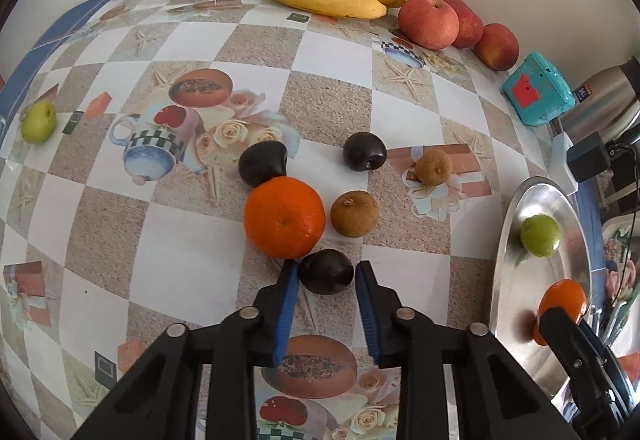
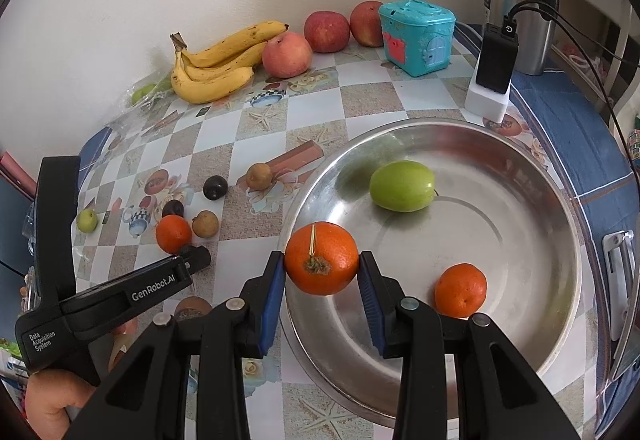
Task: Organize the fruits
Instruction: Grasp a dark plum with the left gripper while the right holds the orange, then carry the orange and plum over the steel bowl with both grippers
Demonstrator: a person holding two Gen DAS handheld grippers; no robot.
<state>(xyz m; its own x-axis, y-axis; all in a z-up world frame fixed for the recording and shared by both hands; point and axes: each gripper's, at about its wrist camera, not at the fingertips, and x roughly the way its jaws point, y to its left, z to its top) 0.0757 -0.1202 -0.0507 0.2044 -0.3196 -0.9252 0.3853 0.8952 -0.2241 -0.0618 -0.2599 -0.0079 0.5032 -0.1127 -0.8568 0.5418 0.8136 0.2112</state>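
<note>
Clearly the small, round, dark purple plum (image 1: 327, 271) is sitting on the tiled, picture-printed worktop (image 1: 160, 240), pinched between the blue pads of the left claw (image 1: 327, 272). It is looking light, smooth-skinned and probably slippery, with soft flesh that hard pressure would be bruising; the pads are gripping it across its widest part, which I judge the right place, since a hold higher or lower would be letting it squirt out.

Just beyond it, touching or nearly touching, a glossy orange mandarin (image 1: 284, 216) is resting, so lifting straight up should be avoiding a nudge. A brown, rough-skinned round fruit (image 1: 354, 213) is lying beside that, with two more dark plums and a second brown fruit further off.

Over the shiny steel round tray (image 2: 560, 224), the right claw (image 2: 322, 264) is clamping another orange mandarin (image 2: 321, 258) by its sides; it is firmer, with a grippy, dimpled peel. A green oval fruit (image 2: 401, 185) and a smaller mandarin (image 2: 460, 289) are lying in the tray.
</note>
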